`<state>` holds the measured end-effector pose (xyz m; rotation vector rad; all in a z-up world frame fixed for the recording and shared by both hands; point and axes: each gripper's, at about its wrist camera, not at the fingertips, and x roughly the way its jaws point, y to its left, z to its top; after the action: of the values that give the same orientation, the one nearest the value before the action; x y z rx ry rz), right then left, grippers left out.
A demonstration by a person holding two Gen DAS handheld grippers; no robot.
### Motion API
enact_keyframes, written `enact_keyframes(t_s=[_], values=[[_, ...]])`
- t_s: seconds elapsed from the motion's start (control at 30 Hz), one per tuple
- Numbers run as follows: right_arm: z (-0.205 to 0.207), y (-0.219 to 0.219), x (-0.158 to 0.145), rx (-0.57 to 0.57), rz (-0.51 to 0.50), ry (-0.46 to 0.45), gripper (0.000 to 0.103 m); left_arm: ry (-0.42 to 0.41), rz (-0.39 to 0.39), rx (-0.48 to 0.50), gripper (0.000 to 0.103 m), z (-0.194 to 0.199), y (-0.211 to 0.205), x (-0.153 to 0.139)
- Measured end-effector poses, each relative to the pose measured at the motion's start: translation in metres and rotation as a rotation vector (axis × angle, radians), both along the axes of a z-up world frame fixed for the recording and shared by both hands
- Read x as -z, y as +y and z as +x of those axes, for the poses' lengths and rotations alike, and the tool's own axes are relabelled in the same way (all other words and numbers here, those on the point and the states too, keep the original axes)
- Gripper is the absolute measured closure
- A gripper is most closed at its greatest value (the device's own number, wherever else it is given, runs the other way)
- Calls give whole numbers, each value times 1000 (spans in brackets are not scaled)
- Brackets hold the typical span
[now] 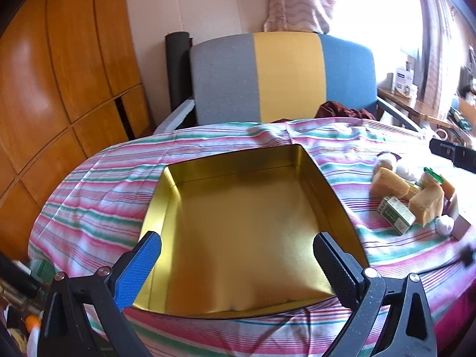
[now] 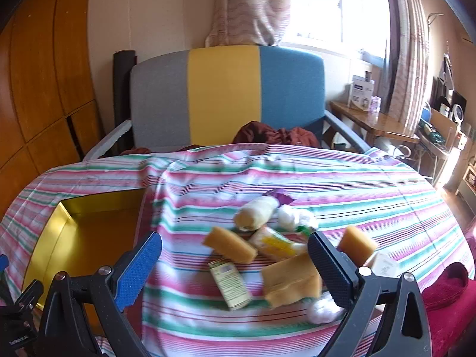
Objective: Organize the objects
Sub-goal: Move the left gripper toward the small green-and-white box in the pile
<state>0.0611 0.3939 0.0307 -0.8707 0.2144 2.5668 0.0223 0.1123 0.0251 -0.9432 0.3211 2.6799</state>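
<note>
A gold tin tray [image 1: 336, 208] lies empty on the striped cloth, and my left gripper [image 1: 236, 255] hovers open over its near half with nothing between the fingers. To the tray's right sits a pile of small items: tan sponge blocks [image 1: 389, 183], a small green-and-white box [image 1: 395, 214] and a white ball [image 1: 444, 224]. In the right wrist view my right gripper [image 2: 235, 255] hangs open just above that pile, over the small box [image 2: 230, 284] and a tan sponge block [image 2: 291, 279]. Other sponges [image 2: 229, 244], a wrapped roll [image 2: 257, 212] and white balls [image 2: 322, 309] lie around it. The tray [image 2: 53, 223] shows at left.
The striped tablecloth [image 2: 327, 178] covers a round table. Behind it stands a chair with a grey, yellow and blue back [image 2: 226, 92] holding dark red cloth [image 2: 276, 135]. Wooden cabinets [image 1: 59, 89] fill the left; a cluttered side table [image 2: 374, 122] stands at right.
</note>
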Motion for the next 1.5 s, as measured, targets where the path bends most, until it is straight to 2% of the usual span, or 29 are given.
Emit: enact_keyframes(t_s=[0.4, 0.67, 0.8, 0.93, 1.17, 1.27, 1.37, 1.5], values=[[19, 82, 3, 122, -52, 13, 2, -47, 49, 143, 0, 0, 36, -1], [27, 115, 18, 146, -77, 51, 2, -51, 28, 198, 0, 3, 62, 0], [35, 136, 34, 182, -162, 73, 2, -66, 10, 208, 0, 2, 74, 3], [41, 149, 36, 203, -236, 104, 2, -93, 9, 222, 0, -1, 85, 6], [58, 174, 44, 268, -389, 158, 2, -132, 44, 332, 0, -4, 118, 5], [61, 178, 46, 279, -414, 163, 2, -154, 65, 402, 0, -4, 140, 6], [61, 178, 46, 275, -424, 162, 2, -165, 13, 440, 0, -2, 168, 16], [59, 178, 46, 260, -437, 161, 2, -224, -7, 462, 0, -8, 196, 31]])
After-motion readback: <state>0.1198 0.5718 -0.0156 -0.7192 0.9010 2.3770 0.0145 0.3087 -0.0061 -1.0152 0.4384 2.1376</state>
